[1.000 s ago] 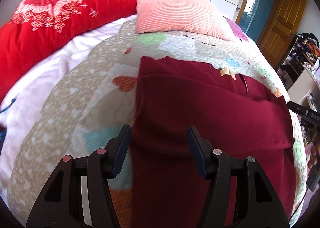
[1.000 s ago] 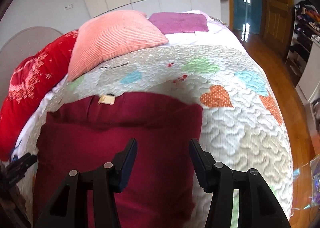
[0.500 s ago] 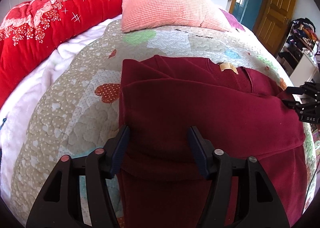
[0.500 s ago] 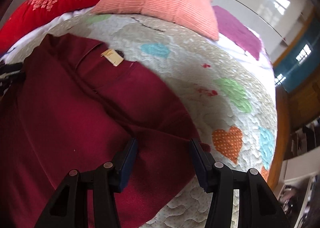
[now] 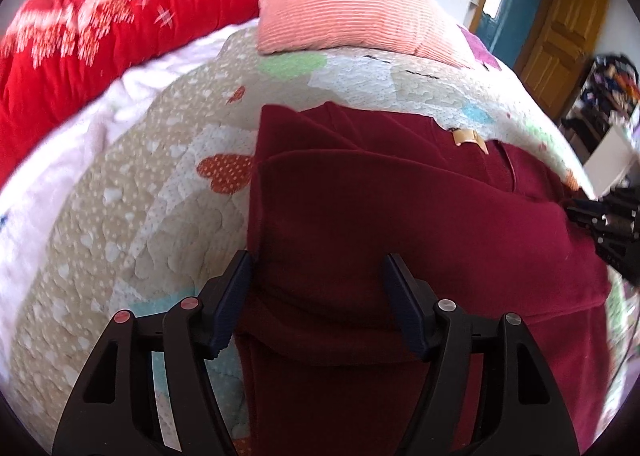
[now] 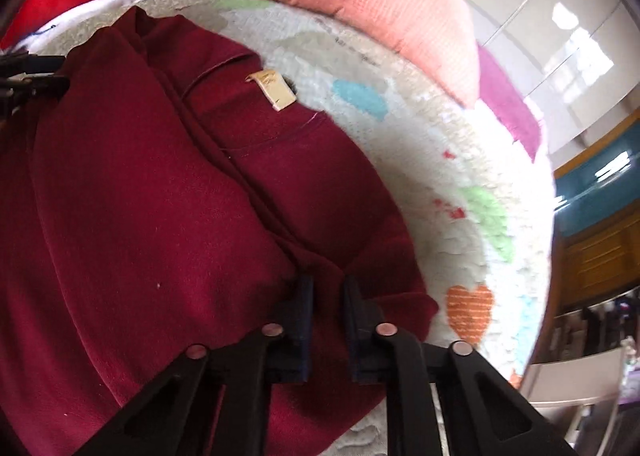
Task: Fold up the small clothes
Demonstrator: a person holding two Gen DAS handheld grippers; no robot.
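Left gripper [image 5: 316, 284]: jaws well apart, have just been opening a bit wider. Left pad sits at the left edge of the dark red garment [image 5: 400, 240], right pad over the cloth; fabric lies between them but pads don't press it, so nothing held.

Right gripper [image 6: 326, 292]: jaws have just been closing, now nearly together w/ a ridge of the garment [image 6: 160, 216] pinched between the pads, near its right edge. Seen from the left cam it shows at the garment's far right side [image 5: 608, 216], blurred.

Garment: spread flat on the quilt [image 5: 140, 216], partly folded, w/ an upper layer lying over the lower one and its fold line running across. Tan neck label [image 6: 274, 90] at the collar, on the far side from both tools [image 5: 468, 136].

Quilt: patchwork, pale, w/ an orange heart [image 6: 468, 310] just beside the garment's right corner, another orange heart [image 5: 226, 172] touching its left edge.

Further back: pink ribbed pillow [image 5: 344, 4] on the quilt's far end; red floral blanket [image 5: 104, 28] bunched to its left; purple pillow [image 6: 508, 104] right of the pink one.

Farthest: wooden door [image 5: 560, 24] & white wardrobe fronts [image 6: 540, 16].
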